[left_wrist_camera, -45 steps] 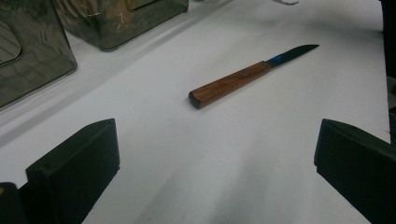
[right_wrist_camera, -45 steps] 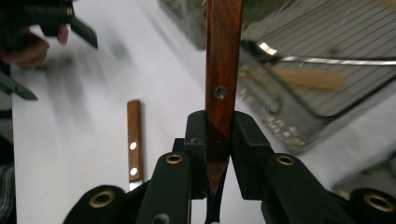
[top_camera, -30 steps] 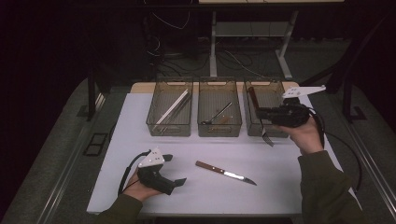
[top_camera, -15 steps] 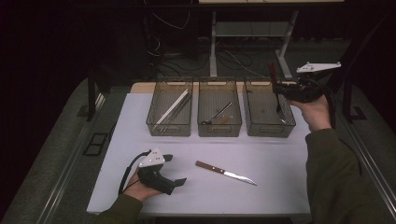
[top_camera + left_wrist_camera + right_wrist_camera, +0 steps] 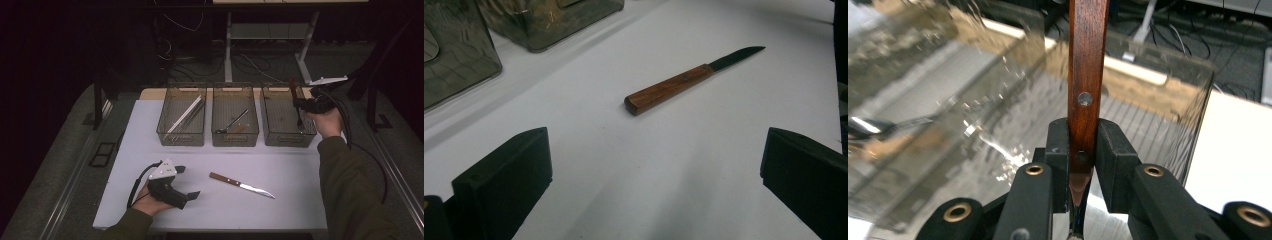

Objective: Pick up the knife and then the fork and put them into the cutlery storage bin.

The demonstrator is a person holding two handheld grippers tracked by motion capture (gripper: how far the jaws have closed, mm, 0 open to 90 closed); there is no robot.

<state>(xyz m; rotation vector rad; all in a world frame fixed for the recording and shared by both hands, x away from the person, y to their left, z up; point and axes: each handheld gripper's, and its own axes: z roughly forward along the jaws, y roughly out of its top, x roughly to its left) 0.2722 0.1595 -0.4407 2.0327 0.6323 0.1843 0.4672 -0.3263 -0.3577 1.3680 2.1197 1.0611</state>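
A wooden-handled knife [image 5: 241,184] lies flat on the white table [image 5: 300,170], its blade pointing right. My left gripper [image 5: 187,182] rests just left of it, open, and in the left gripper view the knife [image 5: 674,86] lies ahead of the wide-apart jaws of the left gripper [image 5: 654,170]. My right gripper [image 5: 301,106] is shut on a second wooden-handled knife [image 5: 293,88] at the right side of the right-hand bin [image 5: 280,140]. The handle [image 5: 1087,65] stands upright above the right gripper [image 5: 1082,150], and the blade hangs down into the bin.
Three clear bins stand in a row at the back of the table. The left bin [image 5: 172,137] holds long pale sticks, and the middle bin [image 5: 235,140] holds a dark utensil. A cable [image 5: 350,130] trails from the right gripper. Desk legs and wires show behind the table.
My right hand has carried its knife from the front of the right bin toward the bin's back right, and the handle now stands upright. The left hand and the table knife have not moved.
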